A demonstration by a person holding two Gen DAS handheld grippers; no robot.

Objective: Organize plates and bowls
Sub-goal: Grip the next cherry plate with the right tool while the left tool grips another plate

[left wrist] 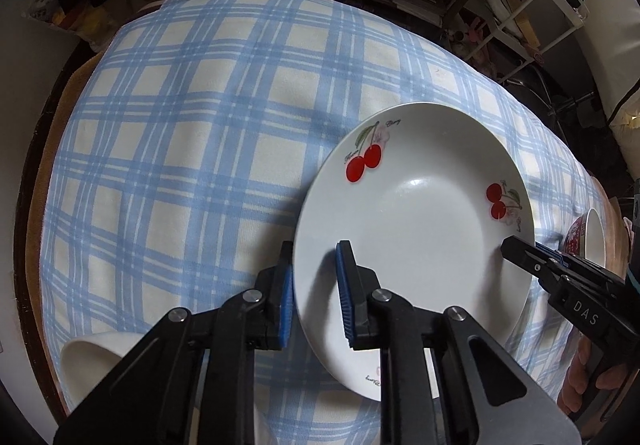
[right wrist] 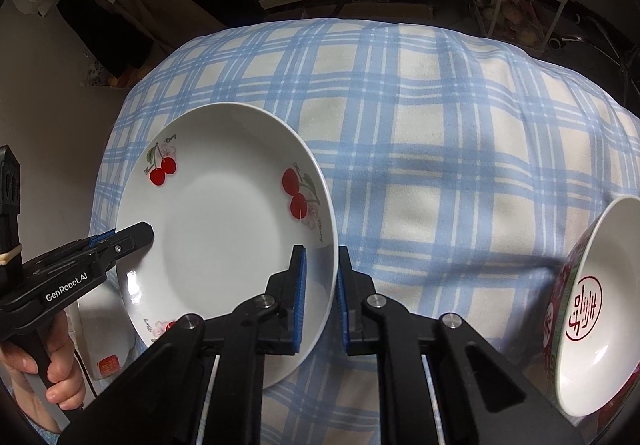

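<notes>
The cherry-print plate (left wrist: pixel 412 229) is lifted above the blue-checked cloth (left wrist: pixel 192 149) on the bench, held at opposite rims. The left hand-held gripper (left wrist: pixel 316 297) straddles the plate's left edge, one pad beneath and one on top; the right hand-held gripper (right wrist: pixel 320 297) pinches the right edge likewise. Both look clamped on the rim. A red-patterned bowl (right wrist: pixel 596 305) lies to the right of the right hand-held gripper, a white bowl (left wrist: pixel 88 361) low on the left, so each arm sits nearer one bowl.
</notes>
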